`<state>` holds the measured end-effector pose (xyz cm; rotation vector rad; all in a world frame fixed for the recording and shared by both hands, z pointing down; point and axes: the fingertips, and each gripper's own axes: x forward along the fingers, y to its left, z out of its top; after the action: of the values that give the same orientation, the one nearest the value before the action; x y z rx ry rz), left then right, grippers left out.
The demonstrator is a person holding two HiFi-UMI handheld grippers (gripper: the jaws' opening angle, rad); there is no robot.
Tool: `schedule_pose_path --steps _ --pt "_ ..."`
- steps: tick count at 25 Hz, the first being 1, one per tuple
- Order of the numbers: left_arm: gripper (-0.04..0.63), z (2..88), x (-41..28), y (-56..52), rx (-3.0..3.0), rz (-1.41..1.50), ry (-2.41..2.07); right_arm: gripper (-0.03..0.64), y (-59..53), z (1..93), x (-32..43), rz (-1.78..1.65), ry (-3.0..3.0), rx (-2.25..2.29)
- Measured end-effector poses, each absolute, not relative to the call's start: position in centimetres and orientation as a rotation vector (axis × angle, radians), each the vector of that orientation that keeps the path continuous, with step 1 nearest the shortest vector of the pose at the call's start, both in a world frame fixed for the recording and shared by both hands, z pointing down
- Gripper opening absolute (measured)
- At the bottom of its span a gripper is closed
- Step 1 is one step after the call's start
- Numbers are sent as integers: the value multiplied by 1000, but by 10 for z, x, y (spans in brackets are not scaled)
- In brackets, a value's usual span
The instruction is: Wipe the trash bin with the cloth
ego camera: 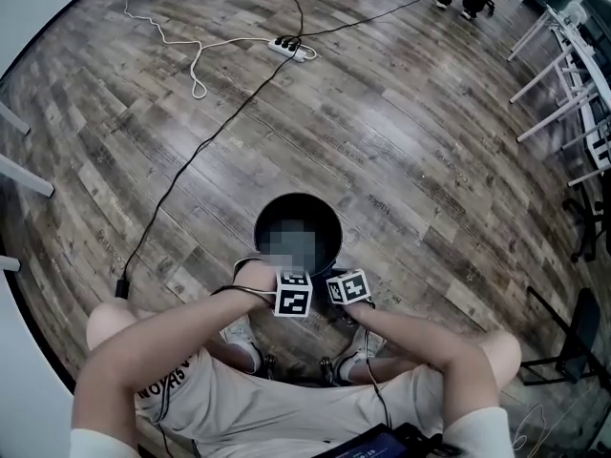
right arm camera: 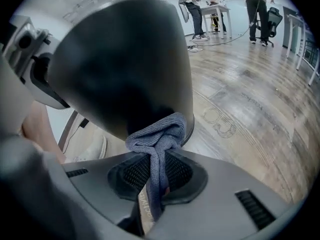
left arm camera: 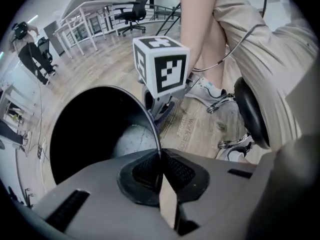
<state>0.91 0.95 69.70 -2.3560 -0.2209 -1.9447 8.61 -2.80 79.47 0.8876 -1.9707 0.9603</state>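
Pinching the trash bin's (ego camera: pixel 325 218) near rim, the left gripper (left arm camera: pixel 160 156) steadies it on the floor by the person's feet. Right gripper (right arm camera: pixel 157 159) is clamped on the bunched cloth (right arm camera: pixel 159 134), which touches the bin's outer wall straight ahead of its jaws, so I'd guess the right side wipes.

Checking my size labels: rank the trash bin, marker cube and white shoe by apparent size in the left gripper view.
1. trash bin
2. marker cube
3. white shoe
The cube is nearer the camera, so true sizes stay unsure.

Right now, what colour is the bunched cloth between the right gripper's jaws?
Grey-blue cloth, clearest in right gripper view.
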Motion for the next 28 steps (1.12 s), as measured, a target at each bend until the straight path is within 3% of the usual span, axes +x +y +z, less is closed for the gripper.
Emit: schedule_pose_path --steps 10,17,22,28 --pt "20 697 15 8 -2359 -1882 -182 61 -38 883 102 1038 -1826 994" --pt "20 695 13 11 -2340 -1887 -201 60 -32 867 108 1152 -1753 1070" --pt "136 693 4 18 -2247 -1773 -400 61 -37 824 124 1180 -1764 1098" --pt "158 692 -31 3 -2067 -1715 -486 61 -19 762 122 1172 -1798 1027"
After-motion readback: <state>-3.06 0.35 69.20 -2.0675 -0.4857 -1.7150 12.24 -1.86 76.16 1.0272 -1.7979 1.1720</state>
